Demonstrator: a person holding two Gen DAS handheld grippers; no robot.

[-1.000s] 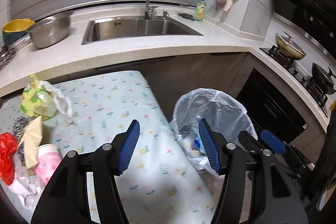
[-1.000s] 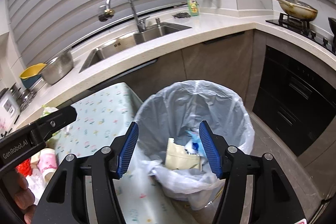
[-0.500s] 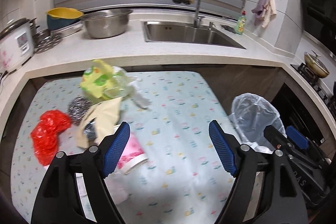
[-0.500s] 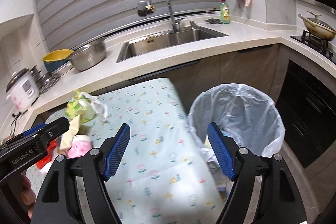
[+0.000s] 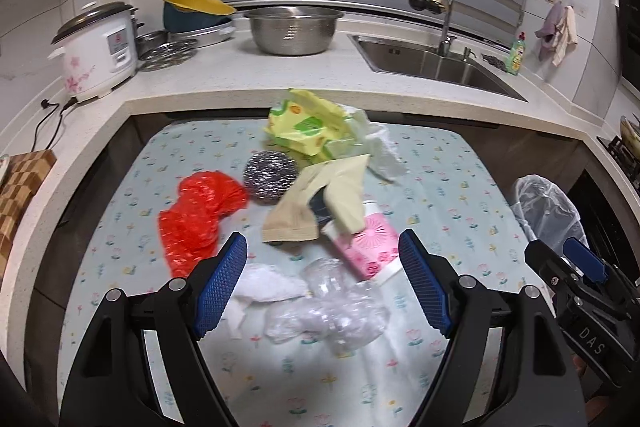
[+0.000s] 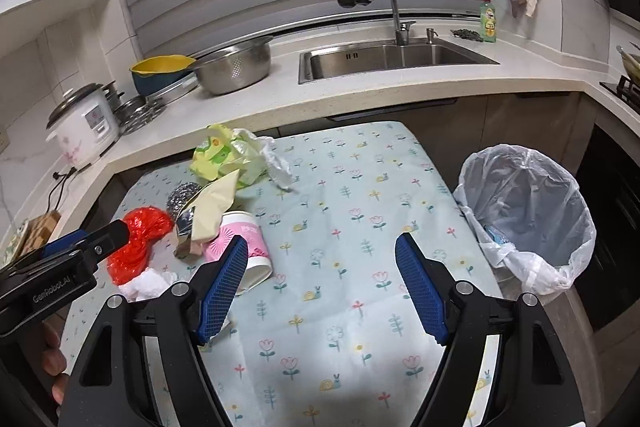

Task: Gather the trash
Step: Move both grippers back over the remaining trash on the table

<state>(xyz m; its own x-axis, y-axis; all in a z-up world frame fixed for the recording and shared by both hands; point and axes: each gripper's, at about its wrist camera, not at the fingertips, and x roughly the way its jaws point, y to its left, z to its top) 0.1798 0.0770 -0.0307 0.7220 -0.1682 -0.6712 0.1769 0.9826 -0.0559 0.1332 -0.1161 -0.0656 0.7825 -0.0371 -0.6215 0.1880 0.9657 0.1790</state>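
Kitchen counter wraps a table [image 5: 448, 163] under a flower-print cloth. Trash sits piled at its left half: crinkly red bag [image 5: 200, 211], steel scouring ball [image 5: 270, 173], yellow-green wrapper [image 5: 308, 127], tan paper pouch [image 5: 320, 203], pink cup [image 5: 368, 247] on its side, crushed clear plastic [image 5: 332, 315], white tissue [image 5: 268, 285]. I see left gripper [image 5: 322, 283] and right gripper [image 6: 320, 283] both spread wide, nothing between the pads; jaws have just been opening. A second ago both faced the lined bin [image 6: 528, 211], now right of the table. Bin contents mostly hidden.
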